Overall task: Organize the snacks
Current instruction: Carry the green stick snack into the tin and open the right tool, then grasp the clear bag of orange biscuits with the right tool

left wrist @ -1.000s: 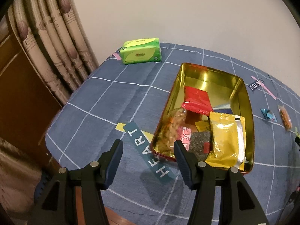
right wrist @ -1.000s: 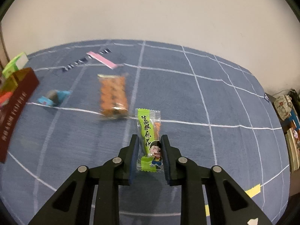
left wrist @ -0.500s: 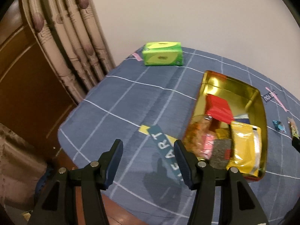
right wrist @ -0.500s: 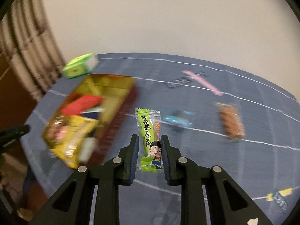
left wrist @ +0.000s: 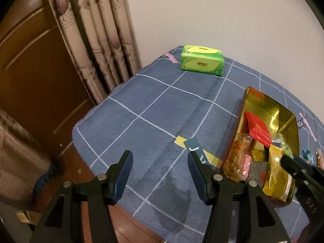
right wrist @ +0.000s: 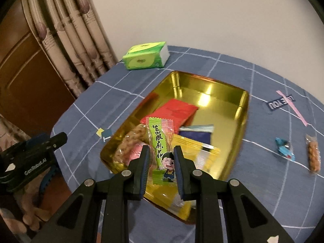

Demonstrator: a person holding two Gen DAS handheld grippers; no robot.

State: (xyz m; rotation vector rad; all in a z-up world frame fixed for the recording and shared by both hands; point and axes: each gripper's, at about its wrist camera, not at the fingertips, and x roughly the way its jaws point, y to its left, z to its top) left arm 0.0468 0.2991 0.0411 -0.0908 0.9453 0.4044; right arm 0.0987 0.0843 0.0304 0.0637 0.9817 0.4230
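My right gripper (right wrist: 161, 151) is shut on a green snack packet (right wrist: 162, 141) with a cartoon boy and holds it above the near end of the gold tin (right wrist: 241, 109). The tin holds a red packet (right wrist: 174, 111), a yellow packet (right wrist: 194, 151), a dark blue one and a clear bag of brown snacks (right wrist: 131, 139). My left gripper (left wrist: 160, 160) is open and empty over the blue cloth, left of the tin (left wrist: 283, 113). The right gripper's tip (left wrist: 289, 162) shows over the tin in the left wrist view.
A green tissue pack (right wrist: 145, 55) lies at the table's far left corner. A blue-wrapped candy (right wrist: 284, 148) and an orange snack bag (right wrist: 312, 156) lie on the cloth right of the tin. Curtains (left wrist: 97, 30) and a wooden door stand beyond the left table edge.
My right gripper has carried the green packet left from the open cloth to above the tin. My left gripper has swung left, so the tin now sits at its right edge.
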